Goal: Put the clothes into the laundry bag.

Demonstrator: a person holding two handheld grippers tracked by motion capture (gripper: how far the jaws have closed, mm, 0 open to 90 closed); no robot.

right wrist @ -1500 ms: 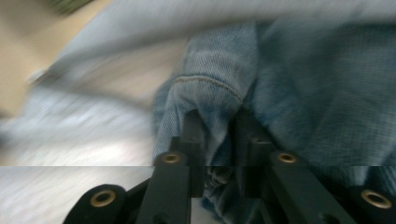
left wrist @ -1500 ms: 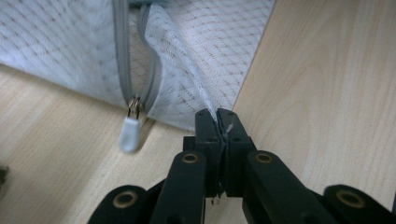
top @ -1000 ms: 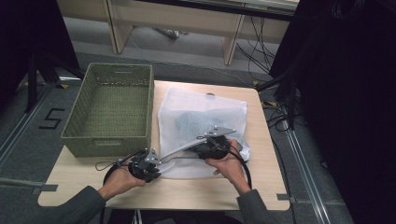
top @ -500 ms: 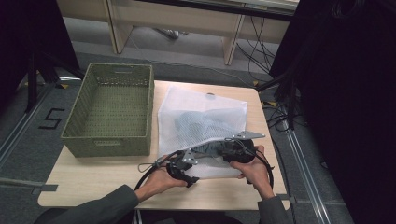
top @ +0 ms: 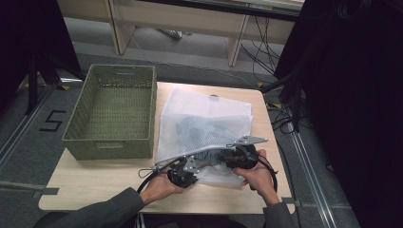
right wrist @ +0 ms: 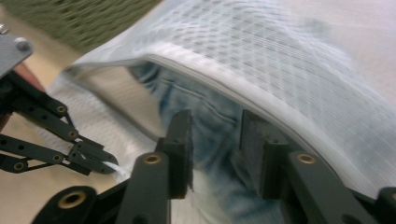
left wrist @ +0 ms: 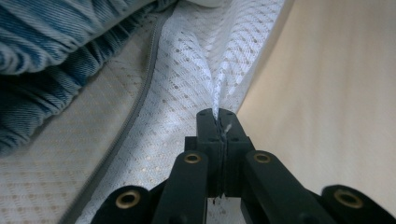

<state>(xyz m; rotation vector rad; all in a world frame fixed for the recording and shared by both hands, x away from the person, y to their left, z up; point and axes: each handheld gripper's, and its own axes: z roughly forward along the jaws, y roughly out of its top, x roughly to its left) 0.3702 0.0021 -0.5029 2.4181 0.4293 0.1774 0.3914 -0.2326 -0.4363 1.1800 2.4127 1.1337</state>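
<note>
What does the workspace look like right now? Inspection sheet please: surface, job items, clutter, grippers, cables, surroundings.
Surface: light wooden table, bare along the near edge.
Job's things: white mesh laundry bag lies flat at the table's middle, its near edge unzipped and open; blue denim garment inside it.
Clutter: green woven basket at the left, empty, beside the bag.
Grippers: left gripper shut on the bag's lower mesh edge; right gripper open at the bag's mouth, jaws either side of the denim.
Cables: black gripper cable loops on the table by the left hand; more cables on the floor behind.
Surroundings: wooden bench legs behind, black drapes at both sides, a floor mark 5 at the left.
</note>
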